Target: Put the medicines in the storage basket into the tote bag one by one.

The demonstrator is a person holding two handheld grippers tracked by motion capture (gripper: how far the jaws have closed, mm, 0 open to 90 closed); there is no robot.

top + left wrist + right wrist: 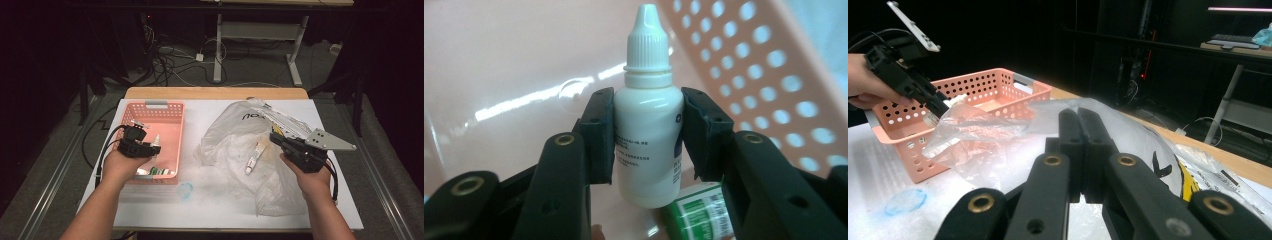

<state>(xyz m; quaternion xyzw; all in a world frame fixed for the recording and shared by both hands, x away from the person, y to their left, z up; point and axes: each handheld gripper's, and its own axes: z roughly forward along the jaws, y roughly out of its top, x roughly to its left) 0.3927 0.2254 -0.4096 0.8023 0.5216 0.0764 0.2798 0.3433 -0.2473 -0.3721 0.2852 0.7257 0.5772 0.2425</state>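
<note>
A white dropper bottle [646, 130] with a ribbed pointed cap stands upright between the pads of my left gripper [646, 137], which is shut on its body. In the high view the left gripper [151, 146] holds the bottle [157, 141] over the pink perforated basket [172, 107] at the table's left. A green and white box [700, 210] lies on the basket floor below the bottle. My right gripper [1080, 145] has its jaws pressed together with nothing seen between them. It hovers at the right edge of a crumpled clear plastic bag [230, 145].
A small white tube [253, 157] lies on the bag. Flat clear packets [280, 117] sit at the back right. A blue ring mark [185, 190] shows on the white table cover [210, 210] near the front. Cables and desk legs lie on the floor beyond.
</note>
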